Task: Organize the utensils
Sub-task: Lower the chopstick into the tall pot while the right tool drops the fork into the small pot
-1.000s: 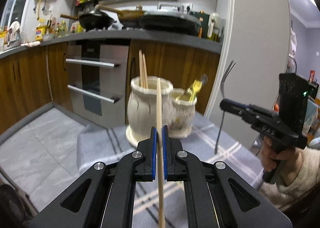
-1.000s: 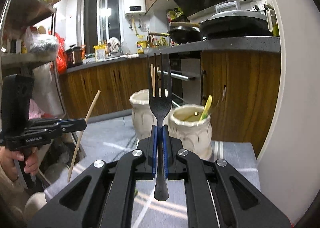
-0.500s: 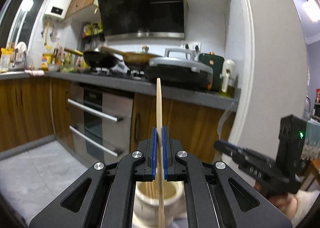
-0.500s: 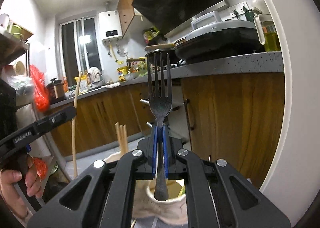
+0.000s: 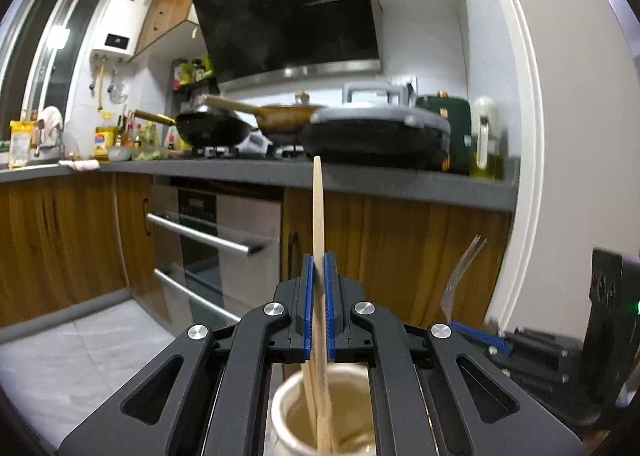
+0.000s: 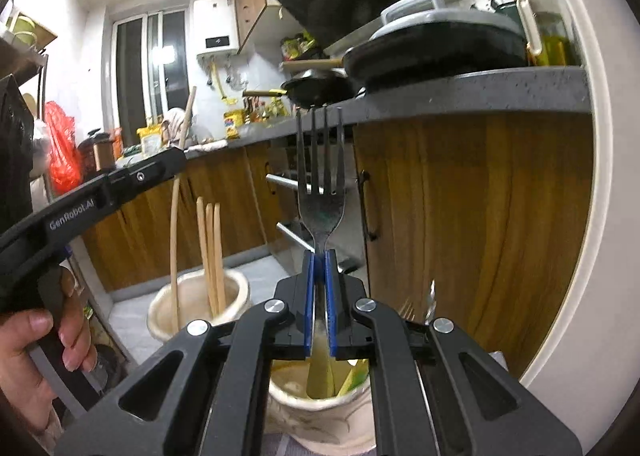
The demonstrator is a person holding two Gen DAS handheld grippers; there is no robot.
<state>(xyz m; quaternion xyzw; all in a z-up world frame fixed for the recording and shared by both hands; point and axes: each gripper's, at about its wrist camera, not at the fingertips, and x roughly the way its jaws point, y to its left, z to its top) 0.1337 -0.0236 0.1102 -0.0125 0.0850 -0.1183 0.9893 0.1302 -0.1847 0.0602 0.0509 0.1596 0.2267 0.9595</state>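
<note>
Left gripper: clenched on one wooden chopstick, upright, lower end inside the cream ceramic jar among other chopsticks.
Right gripper: clenched on a dark metal fork, tines up, handle reaching into the second cream jar; a yellow utensil, possibly a spoon, stands there too.

The mouth of the left jar is crowded: three chopsticks stand in it and a fourth, pinched by the left gripper, enters just beside them, with open room only toward the near rim. The right jar sits directly under the right gripper, whose fork handle dips inside beside a yellow-green utensil. Behind both jars the wooden cabinet front blocks passage.
</note>
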